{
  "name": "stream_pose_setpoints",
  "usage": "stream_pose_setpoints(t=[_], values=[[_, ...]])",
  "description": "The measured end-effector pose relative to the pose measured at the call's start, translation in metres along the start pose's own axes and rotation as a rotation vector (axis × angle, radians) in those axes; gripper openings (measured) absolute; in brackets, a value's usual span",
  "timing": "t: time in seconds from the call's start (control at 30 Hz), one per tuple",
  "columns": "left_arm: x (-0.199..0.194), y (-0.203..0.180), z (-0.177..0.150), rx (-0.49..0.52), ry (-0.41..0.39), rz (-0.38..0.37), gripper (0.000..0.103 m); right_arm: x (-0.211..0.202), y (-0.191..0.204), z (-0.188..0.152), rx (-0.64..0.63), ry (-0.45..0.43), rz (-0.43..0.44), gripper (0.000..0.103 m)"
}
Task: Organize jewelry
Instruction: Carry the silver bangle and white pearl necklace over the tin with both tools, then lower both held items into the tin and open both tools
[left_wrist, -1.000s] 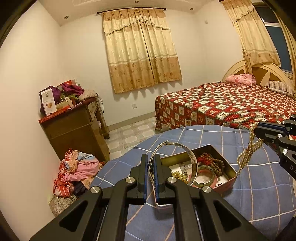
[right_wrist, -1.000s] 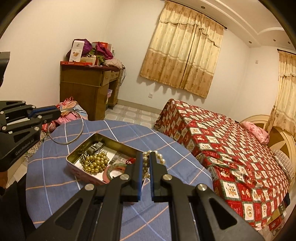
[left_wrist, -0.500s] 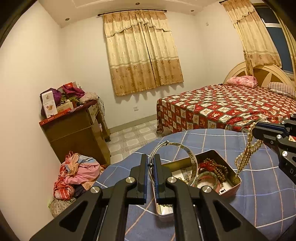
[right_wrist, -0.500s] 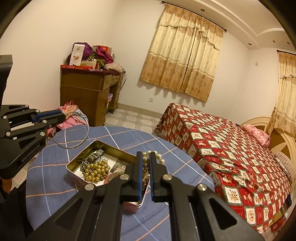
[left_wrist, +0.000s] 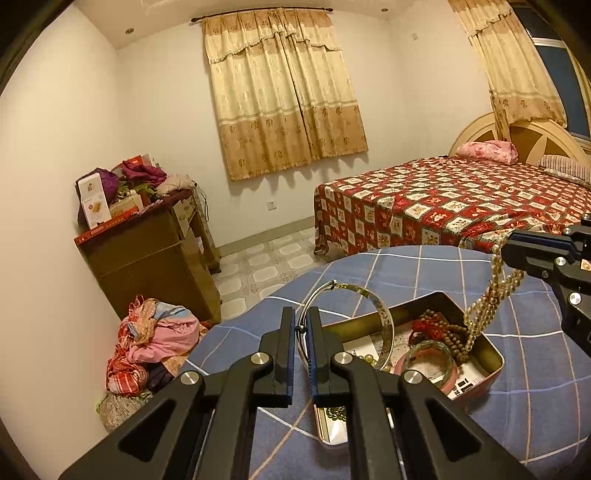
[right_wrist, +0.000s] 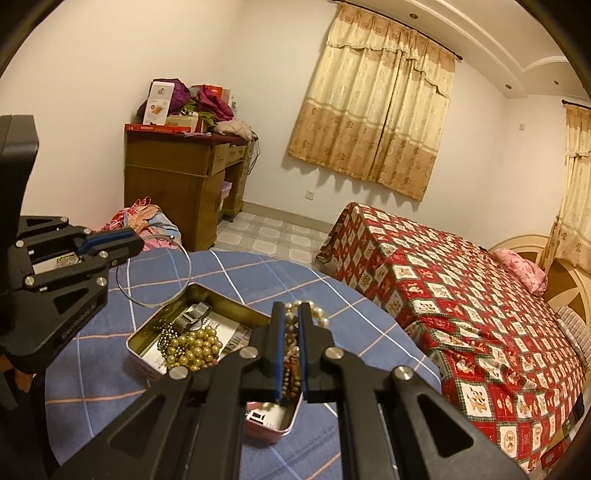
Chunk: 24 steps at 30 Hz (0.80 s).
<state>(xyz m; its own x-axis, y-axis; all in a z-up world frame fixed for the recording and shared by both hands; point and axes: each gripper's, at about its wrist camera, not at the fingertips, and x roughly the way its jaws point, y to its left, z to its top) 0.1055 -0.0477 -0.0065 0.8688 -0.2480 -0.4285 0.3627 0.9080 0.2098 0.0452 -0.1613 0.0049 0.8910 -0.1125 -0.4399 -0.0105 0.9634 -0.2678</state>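
Observation:
My left gripper (left_wrist: 301, 314) is shut on a thin silver hoop (left_wrist: 386, 325) that arches over the near-left part of an open metal tin (left_wrist: 493, 363). The tin holds a pink bangle (left_wrist: 430, 360), brown and red beads (left_wrist: 437, 330) and papers. At the right, my right gripper (left_wrist: 506, 252) is shut on a pearl strand (left_wrist: 487, 306) whose lower end hangs into the tin. In the right wrist view the right gripper (right_wrist: 291, 308) pinches the pearl strand (right_wrist: 319, 315) above the tin (right_wrist: 207, 291). Gold beads (right_wrist: 195, 347) lie inside. The left gripper (right_wrist: 135, 243) holds the hoop (right_wrist: 155, 303) at the left.
The tin sits on a round table with a blue checked cloth (left_wrist: 535, 398). Beyond it stands a bed with a red patterned cover (left_wrist: 443, 199). A wooden cabinet (left_wrist: 147, 266) piled with things is at the left wall, with a heap of clothes (left_wrist: 155, 339) on the floor.
Both grippers have shifted slightly across the table with their pieces still held. The pearl strand's lower end, earlier just outside the tin's right edge, now hangs inside it.

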Motion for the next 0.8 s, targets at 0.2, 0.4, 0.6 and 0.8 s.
stream_pose_setpoints(t=[0.2, 0.4, 0.6, 0.8], values=[[0.015, -0.001, -0.002, 0.002, 0.028, -0.012, 0.005, 0.016, 0.001, -0.001, 0.009, 0.023, 0.016, 0.008], [0.03, -0.008, -0.006, 0.012, 0.059, -0.019, 0.005, 0.032, 0.005, -0.002, 0.007, 0.051, 0.019, 0.008], [0.044, -0.012, -0.008, 0.025, 0.081, -0.021, 0.005, 0.047, 0.007, -0.004, 0.004, 0.076, 0.011, 0.008], [0.056, -0.015, -0.012, 0.036, 0.105, -0.024, 0.005, 0.058, 0.009, -0.007, 0.009, 0.098, 0.018, 0.008]])
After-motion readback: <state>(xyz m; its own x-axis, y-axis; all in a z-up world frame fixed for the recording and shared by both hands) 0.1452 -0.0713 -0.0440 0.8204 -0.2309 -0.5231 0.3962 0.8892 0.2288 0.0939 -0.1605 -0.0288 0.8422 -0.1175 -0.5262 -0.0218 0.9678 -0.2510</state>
